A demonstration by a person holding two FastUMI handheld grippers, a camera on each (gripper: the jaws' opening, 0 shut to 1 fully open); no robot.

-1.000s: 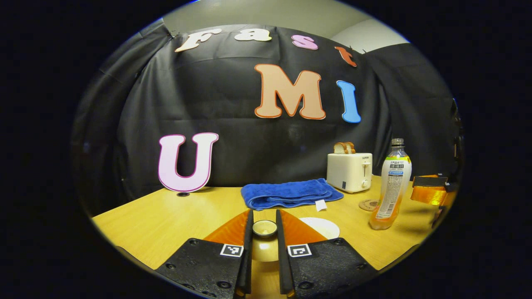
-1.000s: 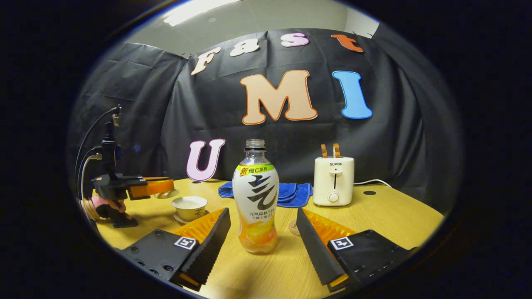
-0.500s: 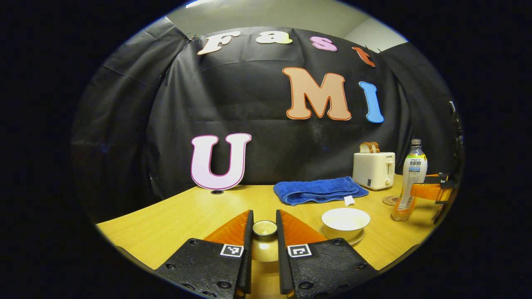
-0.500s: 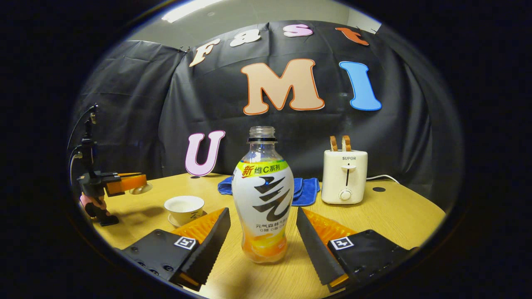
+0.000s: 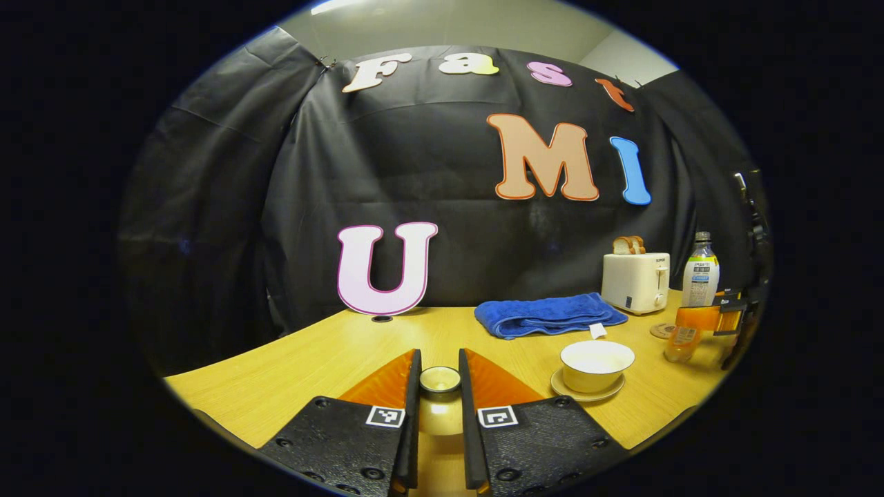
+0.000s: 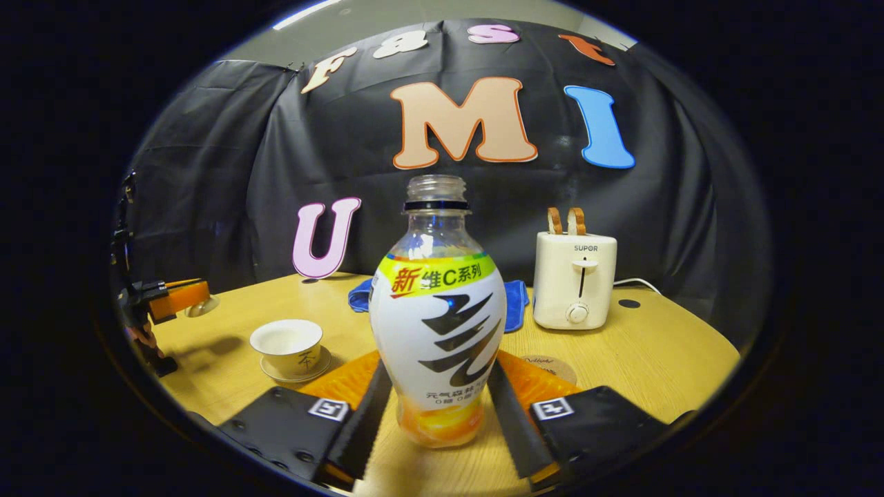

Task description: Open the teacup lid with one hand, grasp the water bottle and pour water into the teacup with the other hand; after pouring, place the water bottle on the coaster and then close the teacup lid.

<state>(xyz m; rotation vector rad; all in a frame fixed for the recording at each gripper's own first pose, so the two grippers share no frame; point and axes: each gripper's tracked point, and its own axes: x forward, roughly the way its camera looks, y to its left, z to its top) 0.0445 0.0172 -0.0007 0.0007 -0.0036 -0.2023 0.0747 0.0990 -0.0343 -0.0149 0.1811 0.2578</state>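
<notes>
A: Teacup lid (image 5: 440,379) is off the cup and pinched by its knob between the narrowly set fingers of your left gripper (image 5: 439,414), held out over the near left part of the table (image 5: 331,352).

B: So the teacup (image 5: 597,364) is open?

A: Yes. It sits uncovered on its saucer (image 5: 585,395), to the right of the lid and nearer than the blue towel (image 5: 549,315). That step looks done.

B: And your other hand?

A: Your right gripper (image 6: 436,407) has closed in on the water bottle (image 6: 438,324). A second ago its fingers stood wide with the bottle well ahead of them; now both fingers lie against the lower body, so you appear to have it clamped. The bottle is uncapped, upright on the table, with orange drink low in it.

B: What else differs?

A: Your left hand has swung left: the cup was partly hidden behind your fingers before, and now it stands clear at the right. The coaster (image 6: 547,367) lies just behind the bottle on its right, in front of the toaster (image 6: 574,279).

B: Next?

A: Likely lifting and tipping over the cup; mind the open neck.
</notes>
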